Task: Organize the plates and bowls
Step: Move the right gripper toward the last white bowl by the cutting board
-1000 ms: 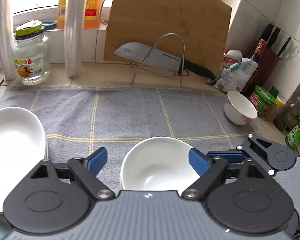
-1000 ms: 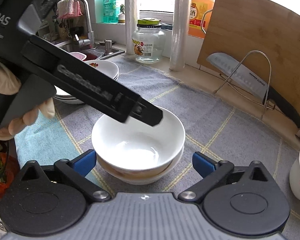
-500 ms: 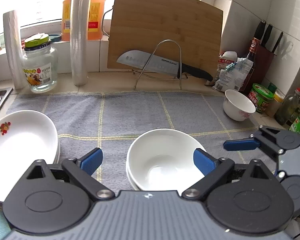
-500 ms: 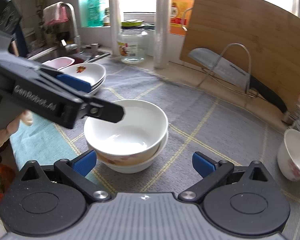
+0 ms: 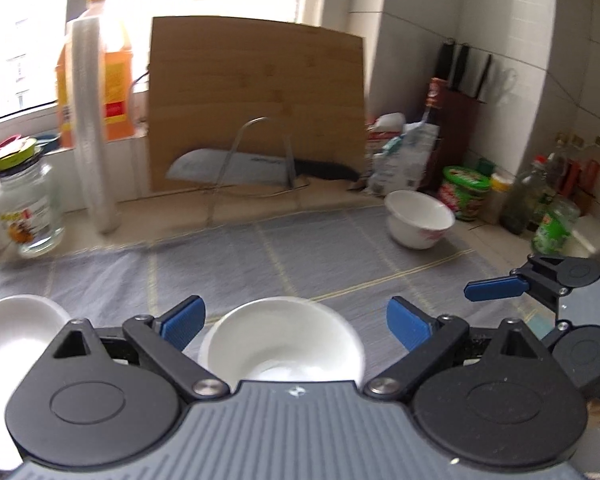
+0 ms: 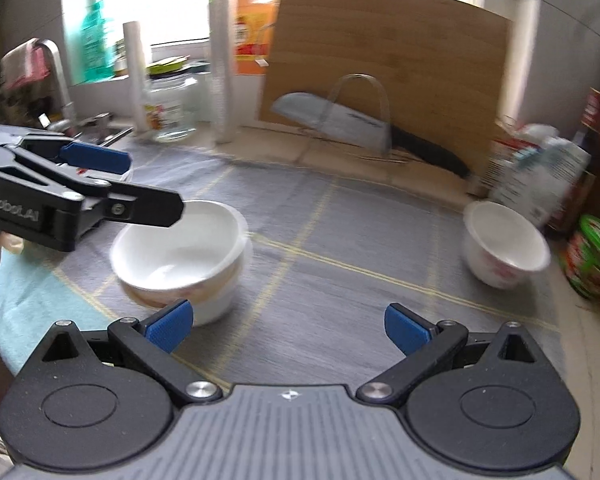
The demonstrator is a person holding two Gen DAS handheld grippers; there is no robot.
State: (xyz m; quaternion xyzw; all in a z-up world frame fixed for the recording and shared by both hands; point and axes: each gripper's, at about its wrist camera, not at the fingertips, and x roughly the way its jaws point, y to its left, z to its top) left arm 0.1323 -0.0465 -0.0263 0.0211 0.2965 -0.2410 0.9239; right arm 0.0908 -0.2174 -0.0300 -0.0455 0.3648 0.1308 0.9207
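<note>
Since a second ago my left gripper [image 5: 294,322] has just been spreading its jaws and backing off the stacked bowls [image 5: 284,340]; the blue pads [image 5: 182,322] now stand clear of the rim on both sides, released, with the white stack sitting between and just below them on the grey mat [image 5: 300,248]. From the right wrist view that same stack [image 6: 180,256] shows as a white bowl nested in another with a brownish band, and my left tool hangs over its near-left rim, not gripping it. My right gripper [image 6: 288,326] is wide open too, nothing between its pads, only bare mat [image 6: 320,280] ahead of it; the stack lies off to its left. Further out, a small white bowl [image 5: 420,218] with a pink pattern stands alone near the right edge of the mat, well apart from the stack. At the left edge a white plate [image 5: 16,320] with a red motif peeks in. Behind, a cleaver [image 5: 236,168] rests on a wire rack against the wooden cutting board [image 5: 256,80]; both views are smeared with motion blur
</note>
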